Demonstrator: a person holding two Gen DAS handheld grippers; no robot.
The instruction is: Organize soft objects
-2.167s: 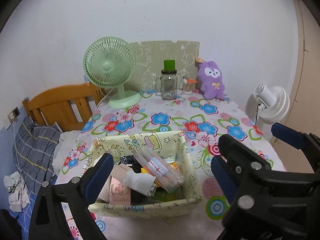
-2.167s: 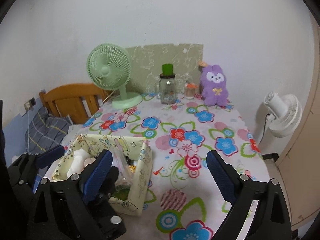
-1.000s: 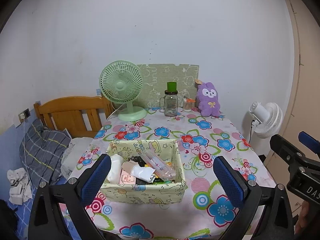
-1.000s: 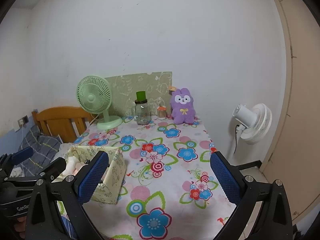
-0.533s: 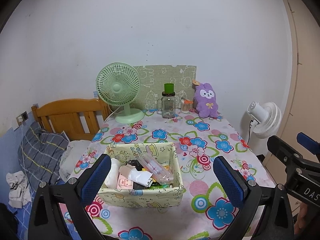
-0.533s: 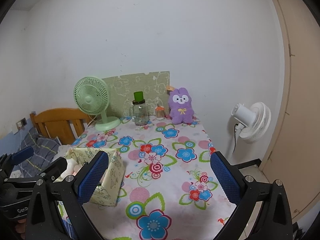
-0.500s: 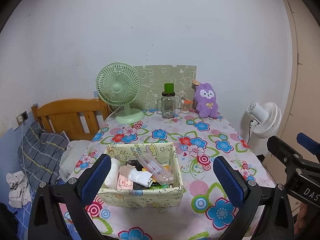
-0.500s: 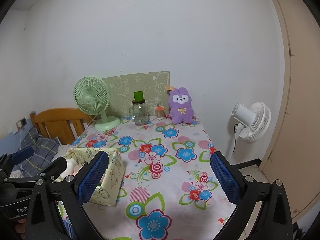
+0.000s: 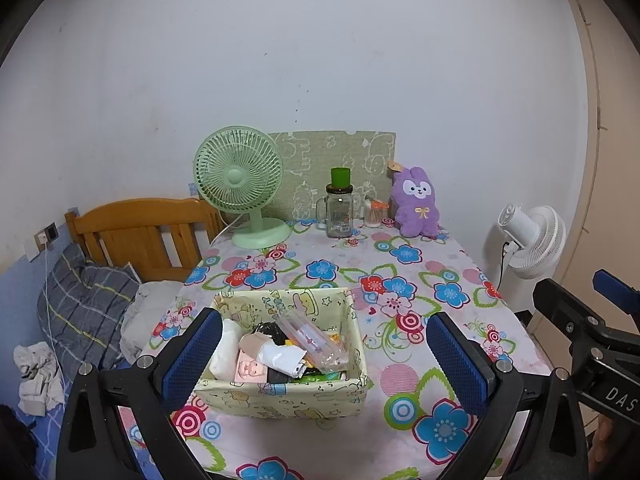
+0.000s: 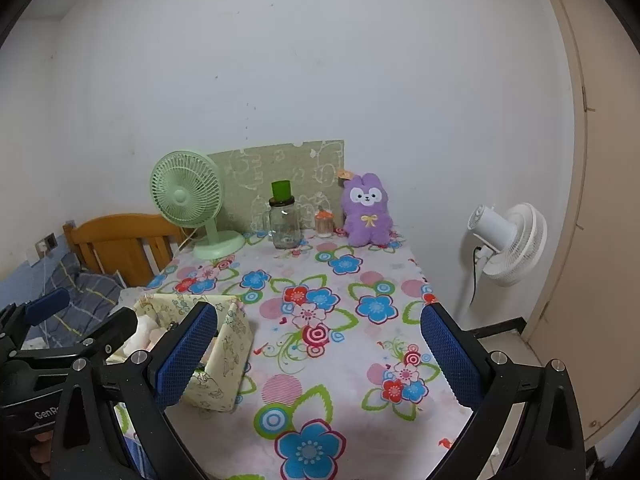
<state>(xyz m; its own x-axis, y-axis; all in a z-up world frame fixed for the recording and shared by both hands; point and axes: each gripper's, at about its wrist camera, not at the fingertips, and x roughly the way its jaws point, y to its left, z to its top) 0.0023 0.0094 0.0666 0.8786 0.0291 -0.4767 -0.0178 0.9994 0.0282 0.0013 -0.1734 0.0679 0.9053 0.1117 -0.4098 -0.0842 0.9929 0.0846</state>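
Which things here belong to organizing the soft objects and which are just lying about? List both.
Job: fabric bin full of items, purple plush, left gripper, right gripper, both open and empty.

Lying about: green fan, glass jar, white fan.

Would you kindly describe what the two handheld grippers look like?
Both the left gripper and right gripper have black plastic frames with silver screws and two fingers faced with blue textured pads. White lettering marks each body. No cables show.
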